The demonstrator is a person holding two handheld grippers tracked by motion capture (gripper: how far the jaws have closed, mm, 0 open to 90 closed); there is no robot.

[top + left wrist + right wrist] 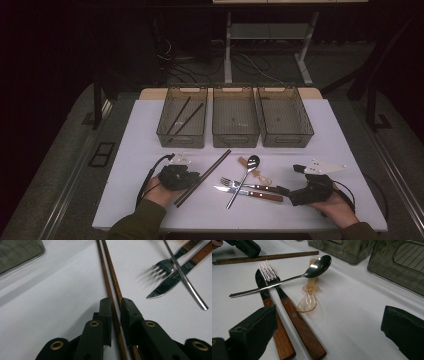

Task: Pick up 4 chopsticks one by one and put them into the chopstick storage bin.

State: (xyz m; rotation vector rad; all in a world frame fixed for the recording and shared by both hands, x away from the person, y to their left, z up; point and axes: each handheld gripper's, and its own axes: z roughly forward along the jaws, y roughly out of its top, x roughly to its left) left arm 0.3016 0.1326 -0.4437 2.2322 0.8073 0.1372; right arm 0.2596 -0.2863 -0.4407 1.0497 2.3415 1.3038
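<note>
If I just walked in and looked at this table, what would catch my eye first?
Probably the left gripper, its jaws narrowed around a pair of chopsticks on the white table. Next, the crossed spoon, fork and knife at the centre, and three bins in a row behind, the left one already holding chopsticks.

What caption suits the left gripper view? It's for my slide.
Left gripper closing around two chopsticks beside fork, knife, spoon.
</note>
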